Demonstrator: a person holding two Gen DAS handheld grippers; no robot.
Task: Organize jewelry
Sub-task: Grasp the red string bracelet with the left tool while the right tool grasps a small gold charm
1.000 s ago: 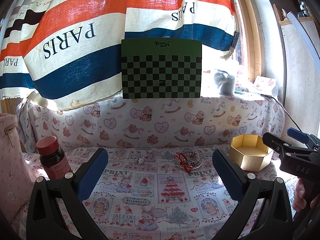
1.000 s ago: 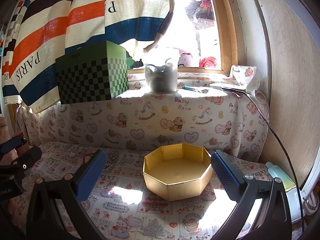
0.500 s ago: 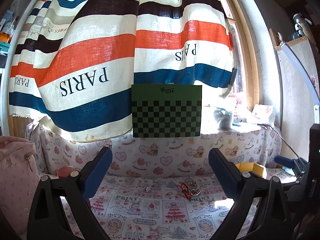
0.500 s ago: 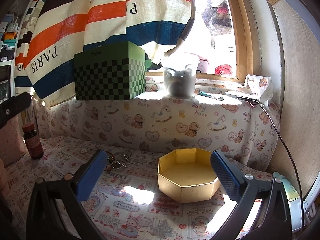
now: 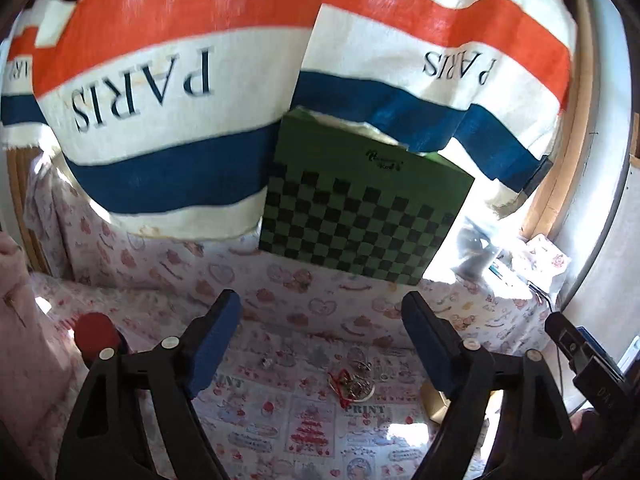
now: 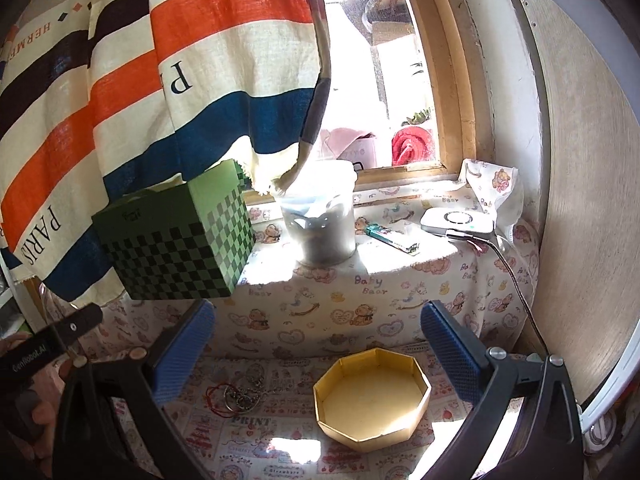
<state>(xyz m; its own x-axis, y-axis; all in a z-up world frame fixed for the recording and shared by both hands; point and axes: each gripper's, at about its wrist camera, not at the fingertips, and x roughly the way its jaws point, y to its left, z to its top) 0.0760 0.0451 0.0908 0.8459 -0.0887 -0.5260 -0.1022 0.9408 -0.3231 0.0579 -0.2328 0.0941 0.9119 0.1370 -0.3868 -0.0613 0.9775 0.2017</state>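
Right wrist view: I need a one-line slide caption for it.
Open right tool above a printed cloth, an empty gold octagonal box ahead and a tangle of jewelry to its left.

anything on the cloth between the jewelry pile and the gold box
No. In the right wrist view, only bare printed cloth lies between the jewelry pile and the gold octagonal box; they sit apart, not touching.
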